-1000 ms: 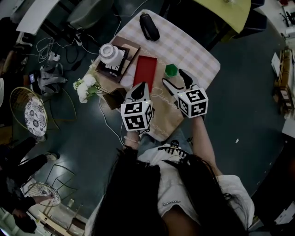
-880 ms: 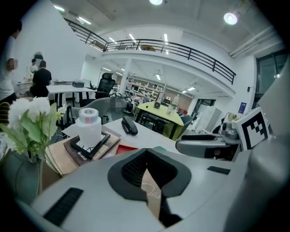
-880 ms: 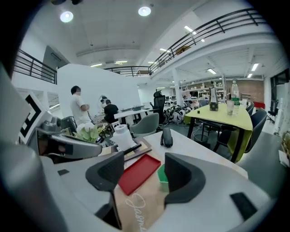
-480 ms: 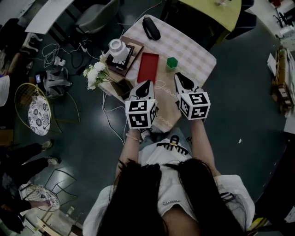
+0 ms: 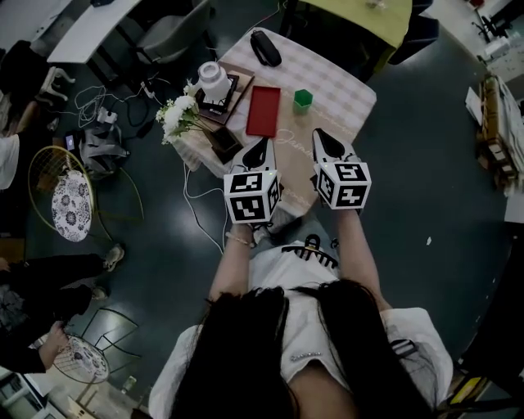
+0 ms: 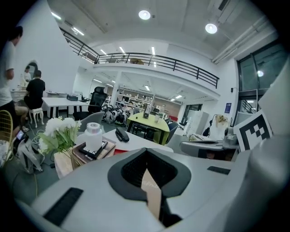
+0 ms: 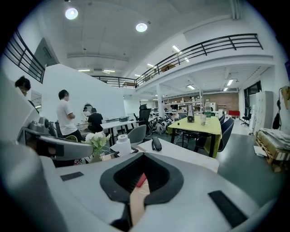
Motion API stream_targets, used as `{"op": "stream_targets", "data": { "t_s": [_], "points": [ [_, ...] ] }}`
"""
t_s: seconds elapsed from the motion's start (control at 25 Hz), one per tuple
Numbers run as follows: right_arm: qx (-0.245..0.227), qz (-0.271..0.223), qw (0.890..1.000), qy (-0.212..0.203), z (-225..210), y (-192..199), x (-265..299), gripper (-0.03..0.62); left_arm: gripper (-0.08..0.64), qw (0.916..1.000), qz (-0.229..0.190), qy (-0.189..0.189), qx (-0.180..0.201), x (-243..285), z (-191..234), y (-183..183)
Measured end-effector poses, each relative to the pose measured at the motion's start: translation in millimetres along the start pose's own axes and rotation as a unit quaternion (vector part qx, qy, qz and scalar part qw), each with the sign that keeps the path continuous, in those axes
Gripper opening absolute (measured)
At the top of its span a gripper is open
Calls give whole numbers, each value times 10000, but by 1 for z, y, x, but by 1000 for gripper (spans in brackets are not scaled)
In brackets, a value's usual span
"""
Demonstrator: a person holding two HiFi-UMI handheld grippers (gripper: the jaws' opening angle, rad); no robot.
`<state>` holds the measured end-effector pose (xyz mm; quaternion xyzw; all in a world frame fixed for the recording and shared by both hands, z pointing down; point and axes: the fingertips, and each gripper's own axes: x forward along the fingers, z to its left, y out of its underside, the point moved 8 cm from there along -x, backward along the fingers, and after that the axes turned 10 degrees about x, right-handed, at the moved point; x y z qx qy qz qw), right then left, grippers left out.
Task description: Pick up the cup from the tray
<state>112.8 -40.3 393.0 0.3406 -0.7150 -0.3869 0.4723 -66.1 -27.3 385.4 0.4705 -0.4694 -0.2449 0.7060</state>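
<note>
In the head view a small green cup stands on the checked tablecloth just right of a flat red tray, not on it. Both grippers hover over the table's near edge, short of the cup and tray. My left gripper is shut and holds nothing. My right gripper has just been closing and is now shut, with nothing between its jaws. In the left gripper view the jaws meet in front of the lens, and the right gripper view shows the same. Neither gripper view shows the cup.
On the table's far side lie a black case, a white jar on stacked books and white flowers. A yellow-green table stands beyond. Cables, a bag and chairs crowd the floor to the left. People stand far left.
Both grippers have drawn back toward the table's near edge and risen. The right jaws stood open a second ago and are now shut on nothing.
</note>
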Motion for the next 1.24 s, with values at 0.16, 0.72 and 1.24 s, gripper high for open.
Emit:
{"op": "stream_targets", "data": {
  "t_s": [0.16, 0.72, 1.24],
  "points": [
    [-76, -20, 9999, 89, 11, 2, -11, 11, 8, 10000, -69, -10, 14, -15, 2, 3],
    [-398, 47, 9989, 233, 47, 14, -27, 9, 8, 9997, -232, 13, -25, -48, 8, 15],
    [-428, 105, 9985, 332, 59, 24, -33, 9, 8, 9998, -173, 78, -90, -57, 13, 25]
  ]
}}
